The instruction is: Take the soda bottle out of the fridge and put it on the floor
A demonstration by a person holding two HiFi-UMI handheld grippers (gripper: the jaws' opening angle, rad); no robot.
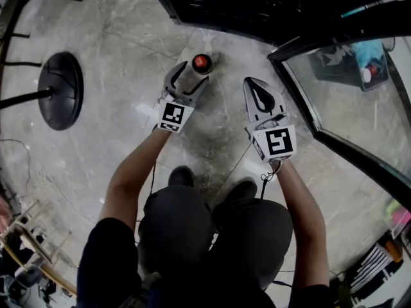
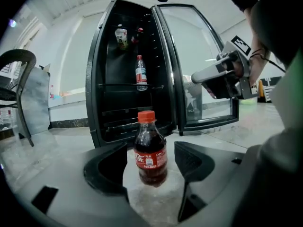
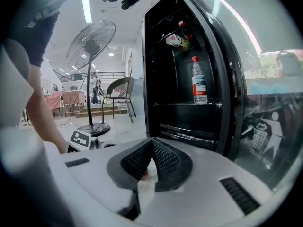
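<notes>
L gripper (image 1: 188,77) is down low over the floor (image 1: 128,50), jaws spread wide. The soda bottle (image 2: 150,157) stands upright on the stone between them, red cap up, dark drink inside. I see a gap on each side, so neither pad touches it. The bottle's on the floor, outside the fridge, just in front of the opening.

R gripper (image 3: 152,148) is beside it on my right, apart from the bottle – fingers pressed together at the tips, nothing pinched btwn them.

Past the bottle is the fridge (image 2: 106,98), black, wide open, with its glass door (image 2: 199,65) swung out to the right. On the mid shelf a clear water bottle (image 2: 140,72) stands upright w/ a red-and-white label. On the top shelf there's a small carton (image 2: 121,36), tilted, and sth dark w/ a red top next to it – can't tell what.

Further out on the left are a pedestal fan (image 3: 90,44) on its round base and a chair (image 3: 118,91) behind it.
</notes>
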